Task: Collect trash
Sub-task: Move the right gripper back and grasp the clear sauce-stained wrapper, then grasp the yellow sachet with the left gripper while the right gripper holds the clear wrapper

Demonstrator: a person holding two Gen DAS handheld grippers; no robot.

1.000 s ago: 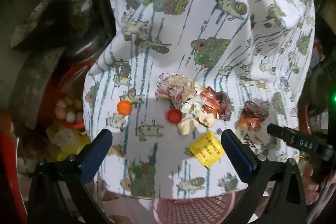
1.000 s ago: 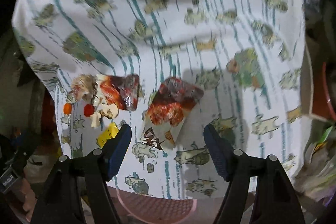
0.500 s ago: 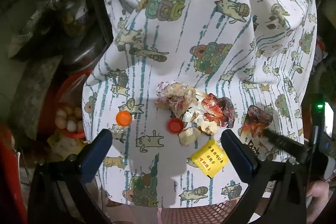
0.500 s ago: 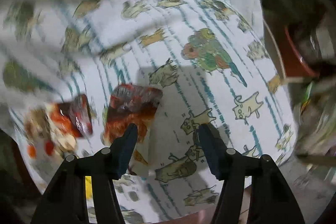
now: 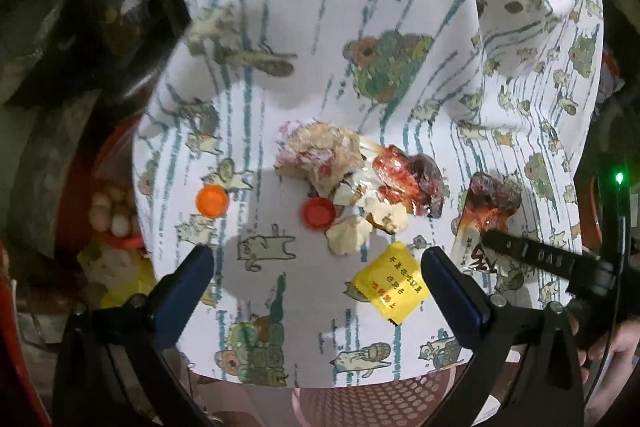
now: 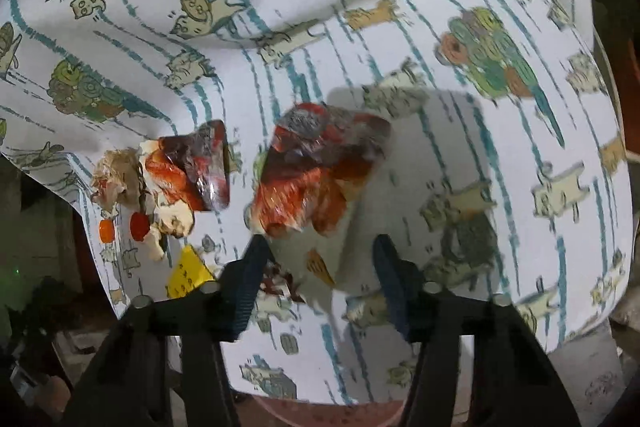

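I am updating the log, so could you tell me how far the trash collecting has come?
Nothing looks collected yet. The right gripper is closing around the red snack wrapper. The crumpled pile, red cap, orange cap and yellow packet remain on the cloth.
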